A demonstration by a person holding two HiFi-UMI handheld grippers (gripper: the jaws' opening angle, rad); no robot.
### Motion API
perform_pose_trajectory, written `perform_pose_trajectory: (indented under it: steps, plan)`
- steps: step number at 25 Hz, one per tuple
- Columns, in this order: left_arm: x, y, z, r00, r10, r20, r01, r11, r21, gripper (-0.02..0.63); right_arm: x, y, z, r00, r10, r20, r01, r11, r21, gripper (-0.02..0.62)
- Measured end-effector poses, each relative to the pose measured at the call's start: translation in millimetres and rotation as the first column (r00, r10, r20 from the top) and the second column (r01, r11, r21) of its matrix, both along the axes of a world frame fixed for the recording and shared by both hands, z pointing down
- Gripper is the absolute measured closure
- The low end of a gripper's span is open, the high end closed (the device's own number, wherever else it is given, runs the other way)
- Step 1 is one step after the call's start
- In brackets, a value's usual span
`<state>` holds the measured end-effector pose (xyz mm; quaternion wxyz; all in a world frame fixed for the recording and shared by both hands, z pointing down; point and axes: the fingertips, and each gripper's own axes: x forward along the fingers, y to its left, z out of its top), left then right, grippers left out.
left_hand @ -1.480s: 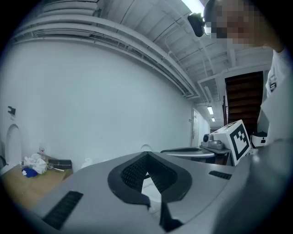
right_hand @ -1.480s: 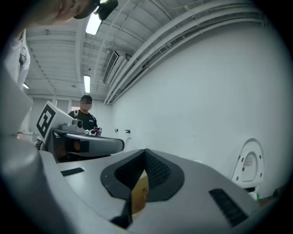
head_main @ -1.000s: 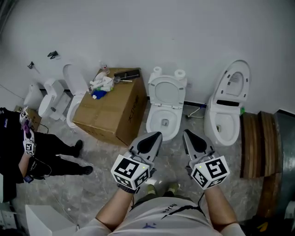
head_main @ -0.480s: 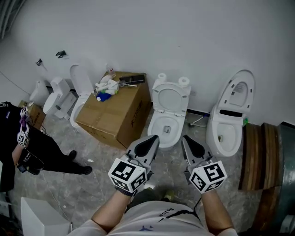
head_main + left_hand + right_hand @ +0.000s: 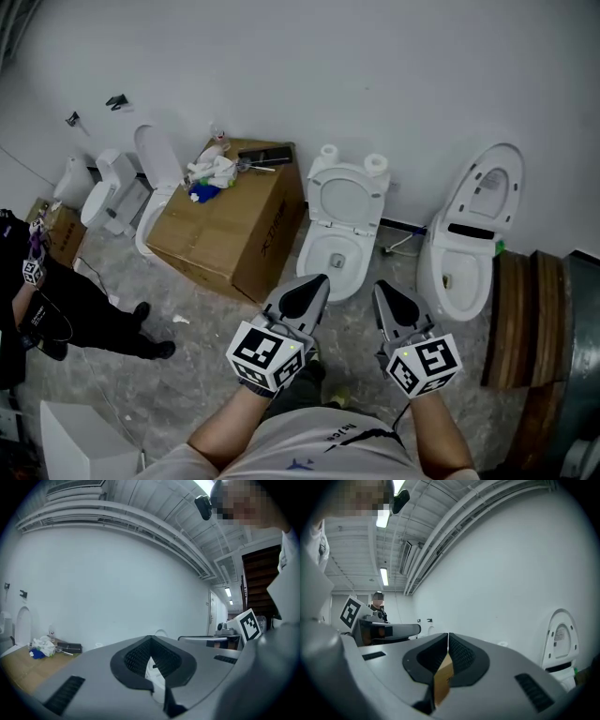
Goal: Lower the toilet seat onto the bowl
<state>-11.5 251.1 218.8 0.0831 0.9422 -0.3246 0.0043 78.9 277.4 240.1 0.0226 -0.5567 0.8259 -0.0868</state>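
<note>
The white toilet (image 5: pixel 330 251) stands against the wall straight ahead in the head view. Its seat (image 5: pixel 348 199) is raised and leans back on the tank, which carries two paper rolls. My left gripper (image 5: pixel 317 279) hovers in front of the bowl, low and a little left of it, jaws shut and empty. My right gripper (image 5: pixel 381 285) hangs beside it to the right, also shut with nothing held. Both are apart from the toilet. In the left gripper view the jaws (image 5: pixel 151 637) meet at the tip; in the right gripper view the jaws (image 5: pixel 448 634) meet too.
A cardboard box (image 5: pixel 225 230) with rags and clutter on top stands left of the toilet. A second toilet (image 5: pixel 467 246) with its lid up is on the right, with wooden rounds (image 5: pixel 518 305) beyond. More toilets (image 5: pixel 150 192) and a person in black (image 5: pixel 42 314) are on the left.
The head view has shifted a little, so the toilet sits slightly lower and to the right. Both grippers stay shut in about the same place. The person at the left has moved.
</note>
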Motion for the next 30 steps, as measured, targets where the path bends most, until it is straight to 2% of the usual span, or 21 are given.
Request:
perform_pose_trajectory:
  steps: [10, 16, 22, 25, 30]
  plan:
    - [4.1, -106.4, 14.3, 0.998, 0.056, -0.011, -0.055, 0.998, 0.022, 0.598, -13.0, -103.3, 13.7, 0.999, -0.011, -0.046, 0.01, 1.0, -0.021, 0.578]
    - [-0.9, -178.8, 18.8, 0.994, 0.103, -0.032, -0.102, 0.994, 0.029, 0.598, -22.9, -171.9, 25.2, 0.992, 0.024, -0.127, -0.029, 0.999, -0.041, 0.577]
    - [3.7, -220.3, 39.0, 0.986, 0.163, -0.033, -0.163, 0.987, 0.005, 0.598, -19.7, -210.2, 55.5, 0.982, 0.072, -0.174, -0.092, 0.99, -0.111, 0.574]
    - [8.4, -232.7, 44.4, 0.982, 0.188, -0.032, -0.188, 0.982, 0.0, 0.598, -17.2, -226.7, 65.7, 0.978, 0.077, -0.195, -0.105, 0.985, -0.14, 0.551]
    - [16.5, -264.8, 54.8, 0.984, 0.174, -0.028, -0.174, 0.985, -0.009, 0.598, -7.9, -263.5, 77.7, 0.975, 0.063, -0.212, -0.098, 0.982, -0.159, 0.529]
